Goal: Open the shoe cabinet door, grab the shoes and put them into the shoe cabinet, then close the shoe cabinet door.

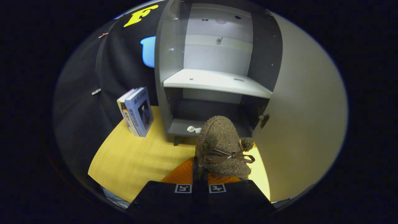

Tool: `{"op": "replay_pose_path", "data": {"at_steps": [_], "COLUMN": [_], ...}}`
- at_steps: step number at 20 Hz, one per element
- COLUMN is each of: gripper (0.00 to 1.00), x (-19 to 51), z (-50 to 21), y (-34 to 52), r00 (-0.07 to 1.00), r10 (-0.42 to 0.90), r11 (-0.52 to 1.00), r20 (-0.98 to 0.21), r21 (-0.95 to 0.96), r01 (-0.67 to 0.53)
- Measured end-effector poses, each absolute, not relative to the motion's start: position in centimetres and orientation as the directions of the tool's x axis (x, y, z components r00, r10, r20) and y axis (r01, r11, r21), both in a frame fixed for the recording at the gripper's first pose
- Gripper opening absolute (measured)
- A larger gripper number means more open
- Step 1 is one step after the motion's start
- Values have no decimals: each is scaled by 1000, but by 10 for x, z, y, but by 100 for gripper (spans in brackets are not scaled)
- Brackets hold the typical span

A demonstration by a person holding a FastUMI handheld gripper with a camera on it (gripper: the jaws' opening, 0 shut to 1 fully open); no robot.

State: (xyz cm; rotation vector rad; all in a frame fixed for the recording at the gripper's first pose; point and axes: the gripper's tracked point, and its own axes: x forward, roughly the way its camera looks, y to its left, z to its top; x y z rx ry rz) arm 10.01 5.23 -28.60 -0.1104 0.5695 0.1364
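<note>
Shoe [222, 146]: fuzzy, soft, light; gripper [200, 179] fingers pinched together on heel rim, toe toward open cabinet [217, 82] bottom shelf.

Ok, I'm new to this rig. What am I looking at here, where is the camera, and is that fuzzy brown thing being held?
The camera rides on a hand-held gripper and looks forward along its two fingers, the dark shapes at the bottom. The fingers stand close together, pinching the rear of a fuzzy brown shoe with a bow, so yes, it is held. Its toe points toward the shoe cabinet just beyond. The cabinet door is swung open beside it, and a pale shelf and the lower compartment show inside. The cabinet stands on a yellow wooden table. Two books stand upright beside the cabinet. Something orange lies under the shoe; I cannot tell what.
</note>
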Motion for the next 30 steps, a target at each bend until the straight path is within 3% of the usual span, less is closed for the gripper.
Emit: {"op": "replay_pose_path", "data": {"at_steps": [6,11,24,30], "gripper": [5,5,5,6], "x": [134,195,415,449], "z": [-206,-178,-179,-195], "y": [36,46,80,76], "r00": [877,891,903,893], "r10": [154,143,66,50], "r11": [974,979,994,998], "r20": [-454,-431,-424,-447], "r21": [-81,-70,-47,-10], "r01": [-213,-191,-95,-61]}}
